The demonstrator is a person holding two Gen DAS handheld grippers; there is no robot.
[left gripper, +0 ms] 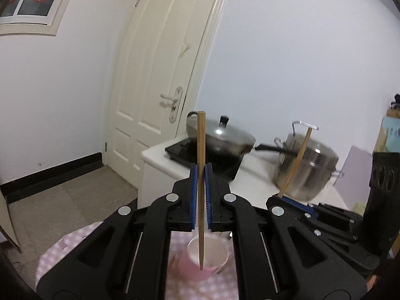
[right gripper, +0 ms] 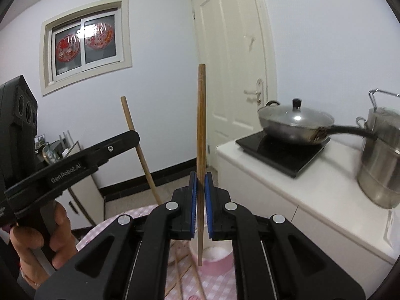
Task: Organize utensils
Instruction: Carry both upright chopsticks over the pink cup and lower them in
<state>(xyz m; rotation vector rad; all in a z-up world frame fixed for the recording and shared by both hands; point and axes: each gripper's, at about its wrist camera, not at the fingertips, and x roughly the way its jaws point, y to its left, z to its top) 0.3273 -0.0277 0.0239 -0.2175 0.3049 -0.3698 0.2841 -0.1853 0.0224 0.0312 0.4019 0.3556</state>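
Beyond both tongs: white counter (left gripper: 160,160) with black induction hob (right gripper: 280,152), lidded wok (left gripper: 220,135) on it, steel stockpot (left gripper: 305,167) just beside, wok handle reaching toward pot. White door (left gripper: 160,62) further back. Nothing between tongs and cup.

Left gripper (left gripper: 201,172) clenched on one wooden chopstick (left gripper: 201,190): long axis near vertical, blunt end up, thin tip down, hanging over mouth of pink cup (left gripper: 207,257) directly below jaws, on checked cloth (left gripper: 62,250).

Right gripper (right gripper: 200,180) clenched on second chopstick (right gripper: 201,150): upright too, tip low over same cup. Seen from left wrist, tilted slightly. Loose chopsticks (right gripper: 185,270) flat on cloth, left of cup, under right gripper.
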